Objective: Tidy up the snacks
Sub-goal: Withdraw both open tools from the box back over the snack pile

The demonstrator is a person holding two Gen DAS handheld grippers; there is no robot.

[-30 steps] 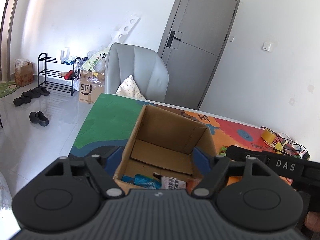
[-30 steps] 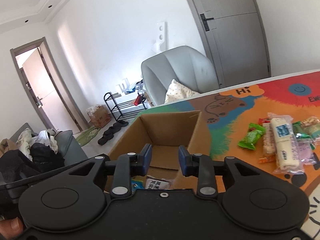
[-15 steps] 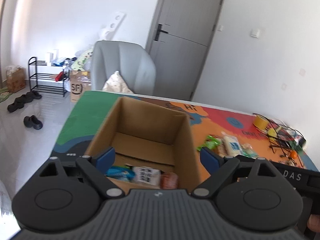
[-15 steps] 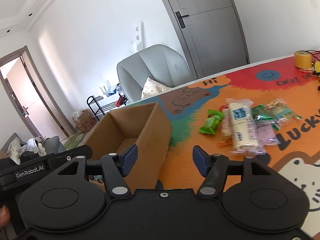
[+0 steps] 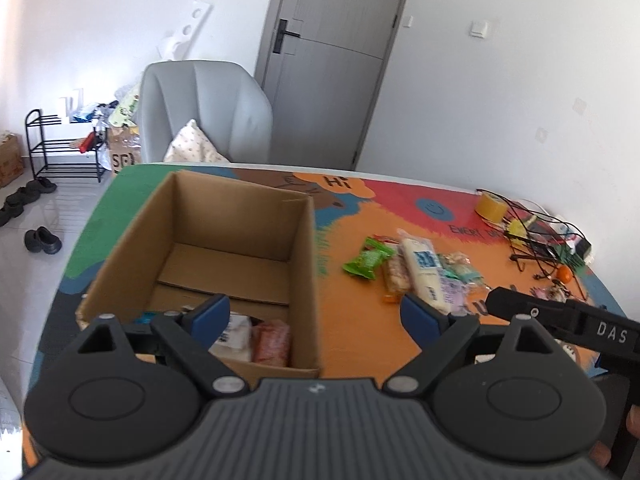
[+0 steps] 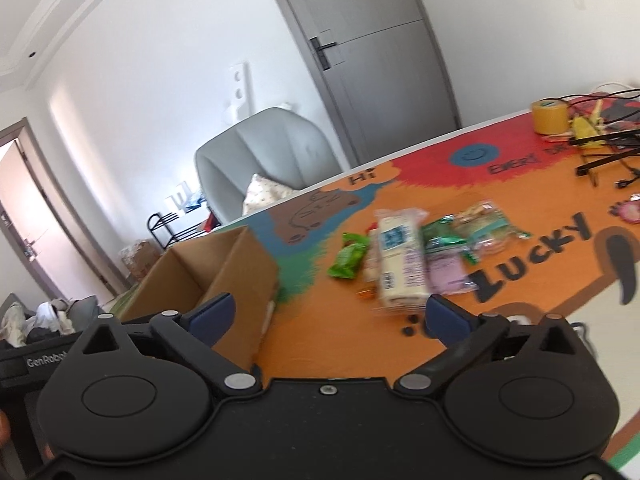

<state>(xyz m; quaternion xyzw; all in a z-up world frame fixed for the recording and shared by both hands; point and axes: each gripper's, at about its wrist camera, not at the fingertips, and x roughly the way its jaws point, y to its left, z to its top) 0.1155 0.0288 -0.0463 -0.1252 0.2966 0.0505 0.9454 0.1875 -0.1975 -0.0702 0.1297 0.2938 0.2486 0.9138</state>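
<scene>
Nearest to me, my left gripper (image 5: 314,314) stands wide with nothing between its pads, low in the frame over the near wall of the cardboard box (image 5: 308,280). A few packets already lie on the box floor, at lower left. My right gripper (image 6: 328,316) has jaws that are opening, empty too. Just beyond it, mid-frame on the orange mat (image 6: 320,344), lies the snack pile (image 6: 416,256). The long white pack (image 6: 400,268) tops it, with a green pouch (image 6: 348,256) on its left. I judge these light, crinkly and slippery; I would pinch the white pack across its middle, gently, since the contents may crush.
</scene>
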